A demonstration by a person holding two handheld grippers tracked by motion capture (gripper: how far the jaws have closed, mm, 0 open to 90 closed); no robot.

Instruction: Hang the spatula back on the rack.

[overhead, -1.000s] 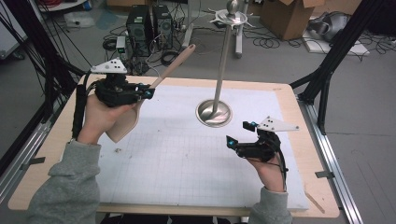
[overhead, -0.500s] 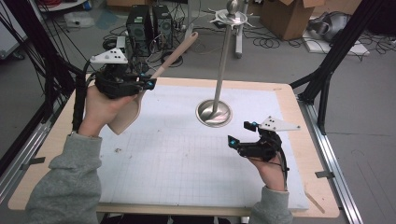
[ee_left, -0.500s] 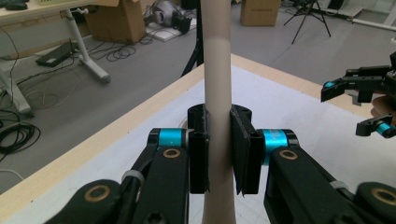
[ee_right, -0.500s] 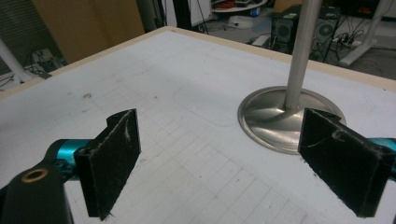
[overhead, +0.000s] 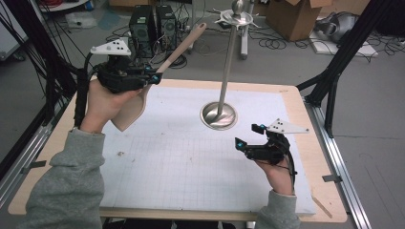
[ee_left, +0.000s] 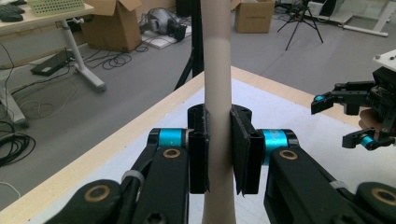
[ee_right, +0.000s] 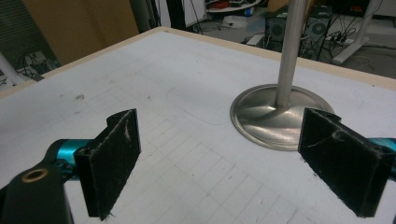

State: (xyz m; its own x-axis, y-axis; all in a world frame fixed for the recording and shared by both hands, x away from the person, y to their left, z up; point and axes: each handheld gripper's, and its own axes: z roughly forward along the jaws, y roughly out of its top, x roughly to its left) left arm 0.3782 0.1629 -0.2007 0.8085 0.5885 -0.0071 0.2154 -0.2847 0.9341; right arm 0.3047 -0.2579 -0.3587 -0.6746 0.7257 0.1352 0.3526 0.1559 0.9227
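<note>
My left gripper [overhead: 154,78] is shut on the handle of a pale wooden spatula [overhead: 180,46], held above the table's far left part. Its broad blade [overhead: 130,110] hangs down beside the hand and the handle points up and away toward the right. In the left gripper view both pads press on the handle [ee_left: 217,70] of the spatula, the left gripper [ee_left: 218,140] closed around it. My right gripper [overhead: 248,136] rests low at the right, open and empty, jaws toward the metal stand [overhead: 228,62]. Its jaws [ee_right: 224,158] frame the stand's round base [ee_right: 275,116].
The stand has a shiny round foot [overhead: 218,116], a thin pole and a hooked disc on top [overhead: 236,18]. A white gridded mat [overhead: 191,162] covers the wooden table [overhead: 329,205]. Black frame struts [overhead: 334,71] rise at both sides. Computers, cables and boxes lie beyond the far edge.
My left hand has lifted the spatula upward, so the blade hangs higher over the mat. The right hand and its gripper have stayed put.
</note>
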